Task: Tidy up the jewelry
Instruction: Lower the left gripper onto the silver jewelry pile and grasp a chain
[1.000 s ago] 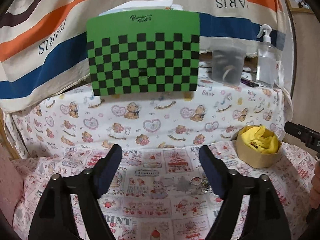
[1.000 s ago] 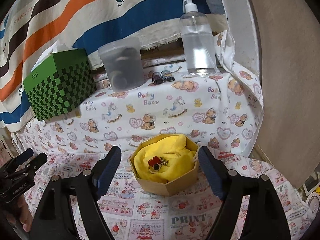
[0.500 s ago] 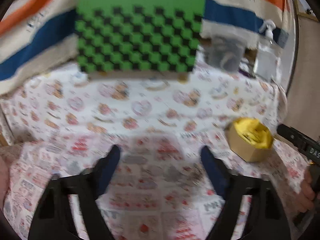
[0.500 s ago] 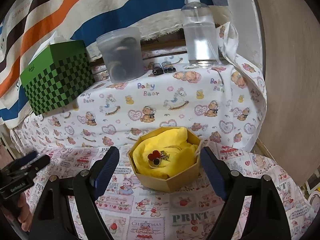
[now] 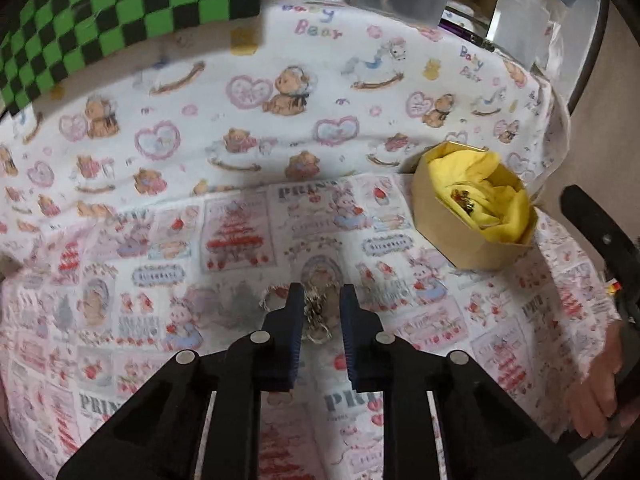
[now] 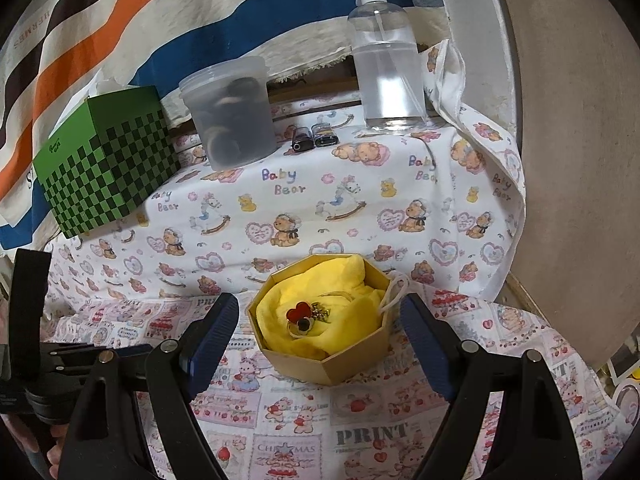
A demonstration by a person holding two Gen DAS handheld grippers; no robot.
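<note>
Lettering on the printed cloth [image 6: 372, 436] covering the desk read "PRINT" and "CHRISTMAS", while the paler cloth [image 6: 280, 184] draped over the raised ledge behind it read "Baby Bear" among bears, hearts and rocking horses. A striped hanging [image 6: 120, 24] at the back showed letters ending in "RIS" and, at its far left edge, "HERMES". On the ledge stood a green-and-black checked box [image 6: 106, 178] with a small script mark too fine to read, a frosted tub [image 6: 230, 114], a clear pump bottle [image 6: 386, 68] and two small dark items [image 6: 314, 138] between them.

The left gripper [image 5: 319, 306] was low over the desk, its blue fingers [image 5: 294, 320] drawn nearly together around a silver chain [image 5: 316, 314] lying on the cloth; a narrow gap remained, and whether the pads touched the chain could not be told. A loop of the chain lay just left of the fingers.

The right gripper [image 6: 320, 316] was spread wide, its fingers flanking a tan box [image 6: 340, 364] lined with yellow fabric [image 6: 340, 280]. A red heart piece [image 6: 298, 314] rested on that fabric with small gold pieces beside it.
</note>
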